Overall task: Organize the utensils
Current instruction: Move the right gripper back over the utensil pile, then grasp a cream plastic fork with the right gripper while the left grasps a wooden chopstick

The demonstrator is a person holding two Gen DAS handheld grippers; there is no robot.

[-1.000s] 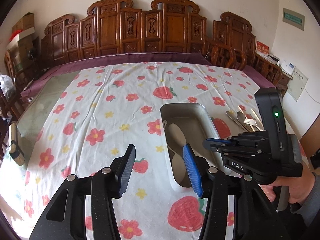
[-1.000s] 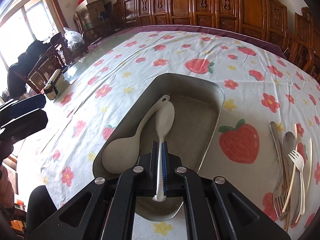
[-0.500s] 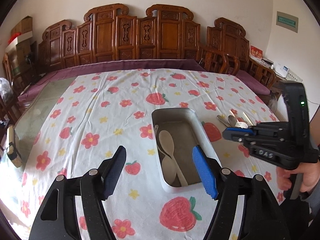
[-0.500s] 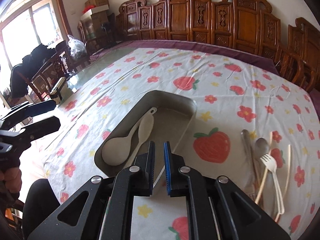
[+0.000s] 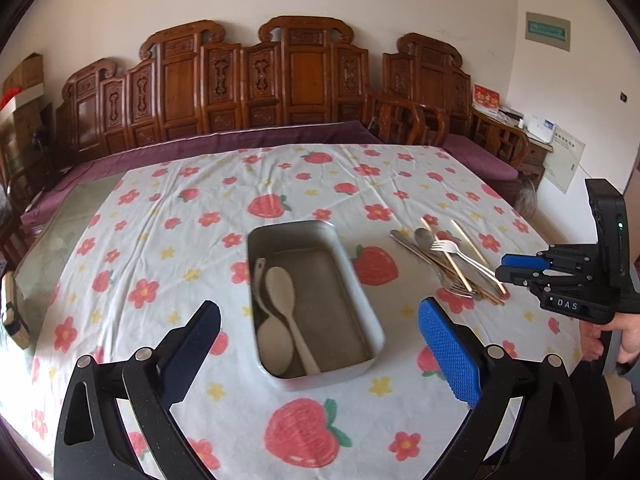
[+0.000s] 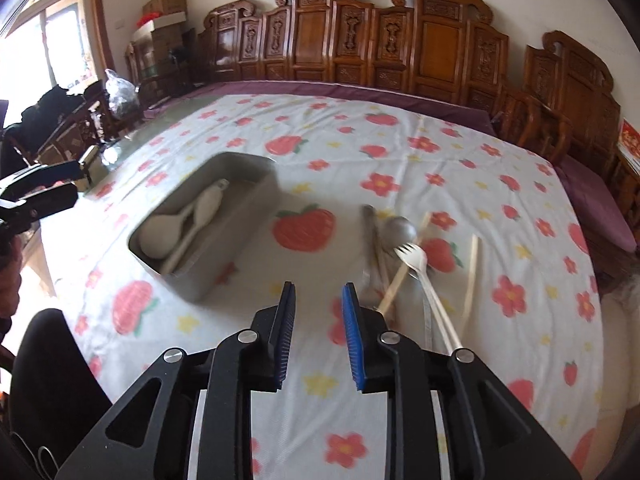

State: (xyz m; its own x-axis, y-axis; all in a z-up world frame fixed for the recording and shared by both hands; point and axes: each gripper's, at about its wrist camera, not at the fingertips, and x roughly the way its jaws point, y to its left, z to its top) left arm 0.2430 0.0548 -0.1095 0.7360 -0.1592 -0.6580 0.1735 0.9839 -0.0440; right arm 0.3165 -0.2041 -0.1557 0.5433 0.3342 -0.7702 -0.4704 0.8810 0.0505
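Grey metal tray (image 5: 362, 300) sits on the worktop, holding two cream plastic spoons (image 5: 280, 288) lying crossed. Beside it, apart: loose pile of utensils (image 5: 448, 264) — white fork (image 6: 414, 260), metal spoon (image 6: 400, 228), chopsticks (image 6: 472, 268).

Both grippers are sporting matte black linkage arms with silver screw heads and ribbed blue pads (image 6: 354, 344). The right gripper (image 5: 520, 272) is showing white "DAS" lettering, with a green light glowing on the black block just above it.
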